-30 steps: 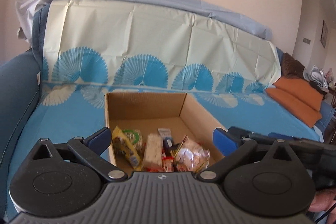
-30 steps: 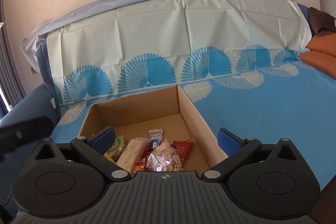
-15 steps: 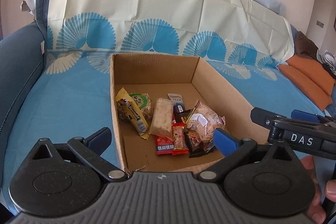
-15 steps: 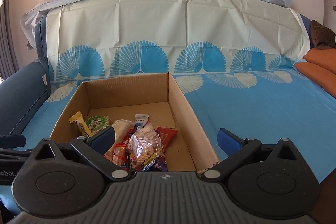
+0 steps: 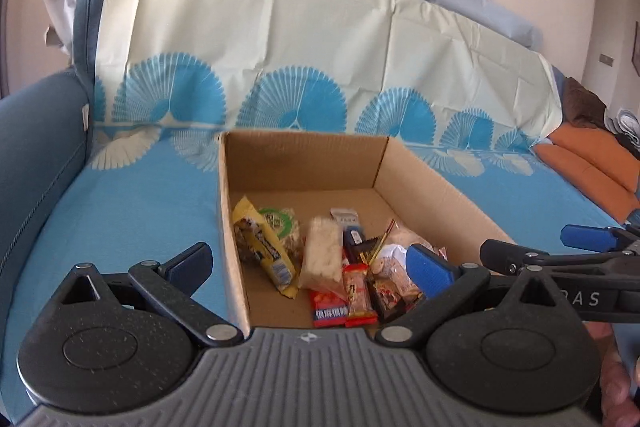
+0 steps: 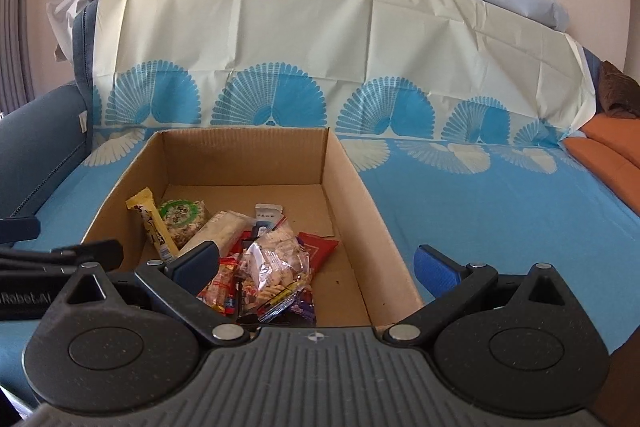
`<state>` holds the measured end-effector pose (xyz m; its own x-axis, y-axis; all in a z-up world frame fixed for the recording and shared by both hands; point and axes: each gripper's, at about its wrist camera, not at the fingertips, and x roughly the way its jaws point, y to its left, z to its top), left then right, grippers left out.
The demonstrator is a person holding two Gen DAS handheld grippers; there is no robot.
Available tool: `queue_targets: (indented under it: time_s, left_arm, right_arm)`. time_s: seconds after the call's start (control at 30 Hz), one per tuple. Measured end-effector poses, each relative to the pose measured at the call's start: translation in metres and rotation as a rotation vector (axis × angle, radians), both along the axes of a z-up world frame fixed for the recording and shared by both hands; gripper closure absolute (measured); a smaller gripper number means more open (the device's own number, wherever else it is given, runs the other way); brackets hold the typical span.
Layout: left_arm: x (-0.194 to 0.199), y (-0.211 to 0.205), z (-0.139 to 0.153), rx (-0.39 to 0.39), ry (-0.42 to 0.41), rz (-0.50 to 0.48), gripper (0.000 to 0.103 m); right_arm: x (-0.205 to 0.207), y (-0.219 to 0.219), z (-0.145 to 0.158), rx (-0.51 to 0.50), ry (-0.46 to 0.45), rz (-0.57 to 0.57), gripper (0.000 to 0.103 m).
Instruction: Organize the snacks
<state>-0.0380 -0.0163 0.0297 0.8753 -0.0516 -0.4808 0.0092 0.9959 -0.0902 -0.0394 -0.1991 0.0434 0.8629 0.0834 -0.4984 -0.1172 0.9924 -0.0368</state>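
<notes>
A cardboard box (image 6: pixel 352 187) on a blue-covered sofa (image 6: pixel 480 211) holds a pile of snacks (image 5: pixel 340 263) at its near end. The left claw (image 5: pixel 308 267) and right claw (image 6: pixel 318 263), both spread wide and empty, hover just short of the pile.

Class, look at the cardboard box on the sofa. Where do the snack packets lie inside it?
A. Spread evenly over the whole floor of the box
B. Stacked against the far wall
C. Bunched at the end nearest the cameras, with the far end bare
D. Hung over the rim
C: in both wrist views the snack packets cluster at the near end of the cardboard box, while the floor by its far wall is bare cardboard.
</notes>
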Motion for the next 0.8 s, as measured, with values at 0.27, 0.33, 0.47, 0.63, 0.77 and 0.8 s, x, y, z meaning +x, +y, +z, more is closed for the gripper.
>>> queue_targets:
  time_s: [0.27, 0.33, 0.47, 0.63, 0.77, 0.8]
  left_arm:
    - [0.0072, 0.0019, -0.0057, -0.037, 0.067, 0.004, 0.0]
    - [0.0074, 0.0024, -0.0062, -0.034, 0.069, 0.005, 0.0]
    - [0.0078, 0.003, -0.0072, -0.042, 0.08, 0.005, 0.0]
    - [0.0083, 0.0018, -0.0068, -0.044, 0.081, 0.004, 0.0]
    - [0.0088, 0.0023, -0.0081, -0.048, 0.088, 0.004, 0.0]
    - [0.0086, 0.0024, -0.0082, -0.048, 0.089, 0.004, 0.0]
  right_arm:
    - [0.0019, 0.0009, -0.0037, -0.016, 0.011, -0.007, 0.001]
    - [0.0027, 0.0014, -0.0038, -0.016, 0.013, -0.004, 0.001]
    - [0.0027, 0.0031, -0.0043, -0.022, 0.012, -0.006, 0.001]
    - [0.0024, 0.0035, -0.005, -0.023, 0.013, -0.006, 0.001]
    - [0.0023, 0.0039, -0.0062, -0.029, 0.014, -0.008, 0.001]
    - [0.0024, 0.0039, -0.0063, -0.029, 0.014, -0.007, 0.001]
